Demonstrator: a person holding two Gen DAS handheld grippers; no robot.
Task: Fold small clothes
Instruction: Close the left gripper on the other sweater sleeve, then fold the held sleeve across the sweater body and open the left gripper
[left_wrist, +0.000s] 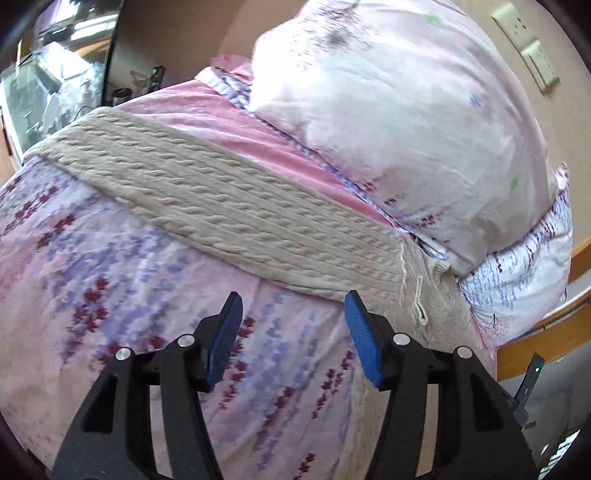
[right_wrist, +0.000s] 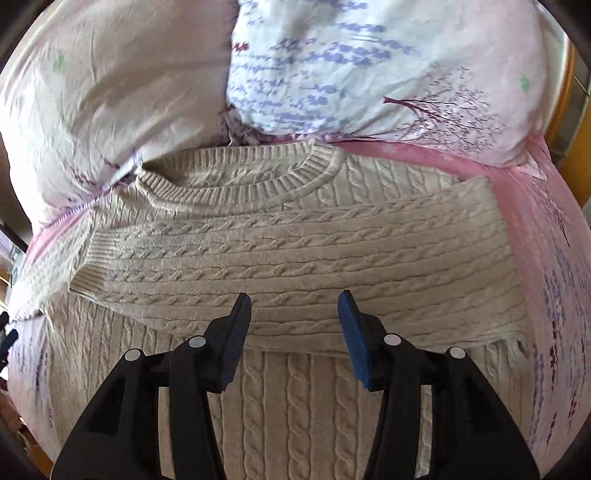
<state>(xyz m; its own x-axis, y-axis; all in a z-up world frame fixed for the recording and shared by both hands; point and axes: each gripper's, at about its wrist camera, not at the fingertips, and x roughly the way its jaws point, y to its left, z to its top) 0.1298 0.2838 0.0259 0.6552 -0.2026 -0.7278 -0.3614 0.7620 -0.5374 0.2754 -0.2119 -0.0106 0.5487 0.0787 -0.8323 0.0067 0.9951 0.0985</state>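
A beige cable-knit sweater (right_wrist: 295, 243) lies on a bed, its ribbed collar (right_wrist: 236, 184) towards the pillows and both sleeves folded across the body. My right gripper (right_wrist: 294, 301) is open and empty, hovering just above the lower folded sleeve. In the left wrist view the sweater (left_wrist: 207, 195) runs as a band across the sheet. My left gripper (left_wrist: 293, 301) is open and empty, just short of the sweater's near edge, with a loose yarn thread (left_wrist: 419, 299) to its right.
The bed has a pink floral sheet (left_wrist: 110, 280). A large pale pink pillow (left_wrist: 388, 103) and a white floral pillow (right_wrist: 351, 74) lie behind the sweater. The wooden bed frame (left_wrist: 546, 332) shows at right. A wall socket (left_wrist: 517, 26) and cluttered desk (left_wrist: 44, 88) lie beyond.
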